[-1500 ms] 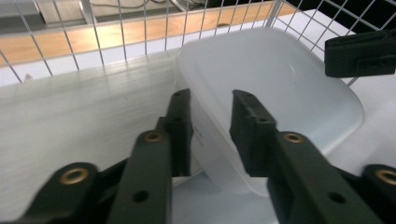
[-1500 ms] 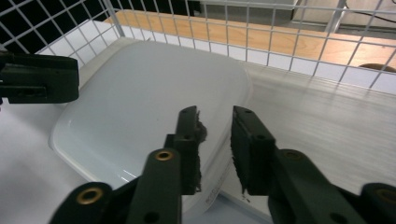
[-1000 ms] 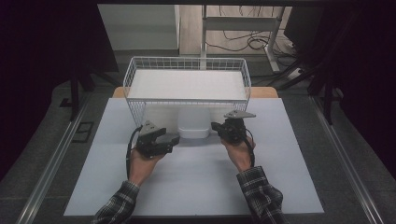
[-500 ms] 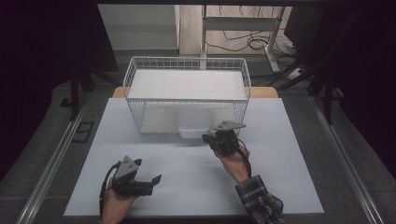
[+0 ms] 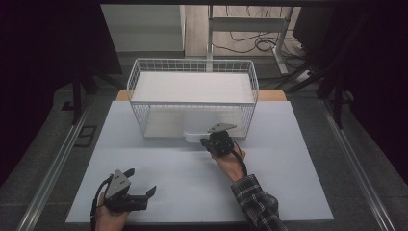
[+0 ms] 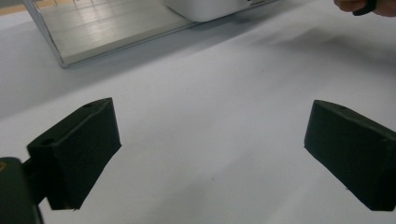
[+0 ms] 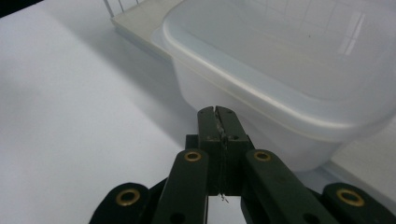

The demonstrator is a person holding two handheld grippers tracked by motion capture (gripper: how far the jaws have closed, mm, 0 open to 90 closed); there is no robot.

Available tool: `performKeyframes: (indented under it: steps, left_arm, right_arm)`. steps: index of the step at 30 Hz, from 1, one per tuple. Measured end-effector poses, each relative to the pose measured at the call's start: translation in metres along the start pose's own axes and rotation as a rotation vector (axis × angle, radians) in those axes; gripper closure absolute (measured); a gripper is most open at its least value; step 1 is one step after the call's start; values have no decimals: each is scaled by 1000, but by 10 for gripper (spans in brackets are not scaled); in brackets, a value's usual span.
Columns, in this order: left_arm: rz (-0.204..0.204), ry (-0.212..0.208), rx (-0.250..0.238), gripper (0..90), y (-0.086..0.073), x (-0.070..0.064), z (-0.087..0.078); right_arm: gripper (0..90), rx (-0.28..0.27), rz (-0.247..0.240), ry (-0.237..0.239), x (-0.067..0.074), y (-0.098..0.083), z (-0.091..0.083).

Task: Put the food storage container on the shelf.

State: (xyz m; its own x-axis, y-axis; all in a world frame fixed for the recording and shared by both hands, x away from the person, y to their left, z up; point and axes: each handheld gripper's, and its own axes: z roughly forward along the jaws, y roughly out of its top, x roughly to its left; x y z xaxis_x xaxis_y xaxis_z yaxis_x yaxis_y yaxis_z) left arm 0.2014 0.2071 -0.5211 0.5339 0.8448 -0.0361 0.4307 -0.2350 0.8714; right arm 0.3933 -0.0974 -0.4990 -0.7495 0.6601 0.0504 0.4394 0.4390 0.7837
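Lower left, the left gripper has just been opening, jaws apart and empty; at centre, the right gripper is pressed together beside the plastic tub.

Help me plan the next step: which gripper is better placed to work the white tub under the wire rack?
Right: the right gripper, shut, sits against the tub; the open left gripper is far back.

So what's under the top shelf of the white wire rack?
Under the wire rack sits a translucent plastic tub, poking out toward the right tongs. It looks empty from the right gripper view; its rear part is hidden under the shelf.
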Motion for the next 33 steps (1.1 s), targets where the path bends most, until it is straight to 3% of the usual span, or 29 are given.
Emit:
performKeyframes:
  steps: [1, 5, 10, 33]
  left_arm:
    - [4, -15, 7, 34, 0, 0, 2]
    - [20, -9, 5, 34, 1, -2, 2]
    - [0, -6, -6, 25, 1, 0, 3]
    - [10, -4, 18, 31, 1, -2, 5]
  right_arm:
    - [891, 6, -3, 1, -1, 2, 3]
    - [891, 13, -14, -4, -2, 5, 5]
    - [892, 13, -24, -20, -6, 11, 8]
    - [891, -4, 16, -76, -18, 27, 33]
